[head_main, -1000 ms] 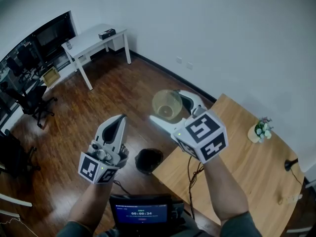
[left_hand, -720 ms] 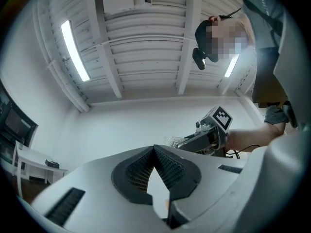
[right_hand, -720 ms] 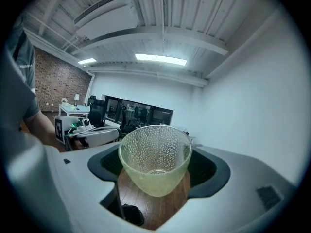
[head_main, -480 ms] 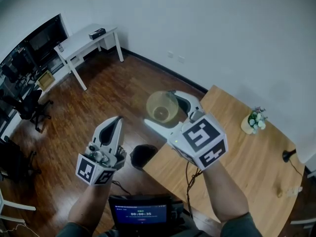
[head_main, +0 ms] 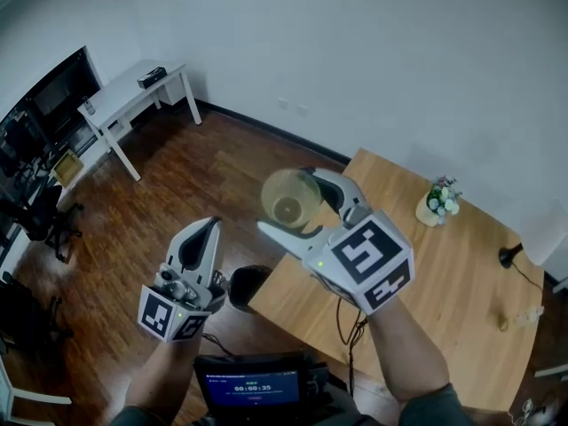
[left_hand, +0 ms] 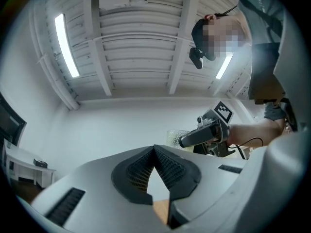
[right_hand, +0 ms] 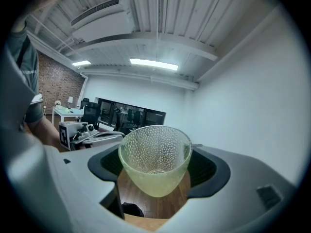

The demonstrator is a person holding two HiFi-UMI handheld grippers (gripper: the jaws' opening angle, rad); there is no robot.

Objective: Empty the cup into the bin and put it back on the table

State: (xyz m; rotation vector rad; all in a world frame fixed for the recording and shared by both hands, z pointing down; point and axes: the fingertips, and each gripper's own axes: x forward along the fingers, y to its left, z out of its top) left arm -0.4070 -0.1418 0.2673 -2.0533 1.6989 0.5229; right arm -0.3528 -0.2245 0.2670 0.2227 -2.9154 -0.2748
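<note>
Right gripper (head_main: 288,204): jaws part-open and clamped on the cup (head_main: 288,198), one pad on each side of its wall. In the right gripper view the cup (right_hand: 154,161) fills the gap between the jaws. It is pale yellow-green, translucent and dimpled, with its mouth tipped toward that camera. In the head view we look down into the mouth, so it sits roughly upright.

Left gripper (head_main: 209,229): jaw tips meet and nothing is held. In the left gripper view the ribbed pads touch at their tips (left_hand: 154,149), leaving only a narrow wedge of gap further back. This gripper is held lower and to the left of the right one, over the floor (head_main: 177,185), pointing away from the person.

Cup position: in the air, off the table (head_main: 444,273), by the table's left edge near its far-left corner. We cannot tell its height above the table.

Bin (head_main: 246,287): dark and round, on the floor right beside the table's near-left corner. In the head view it falls between the two grippers. It also shows below the cup in the right gripper view (right_hand: 130,210).

On the table there is a flower pot (head_main: 435,204) near the far edge and a cable (head_main: 351,318) at the near edge. A white desk (head_main: 115,105) stands well apart, by the far wall at left.
</note>
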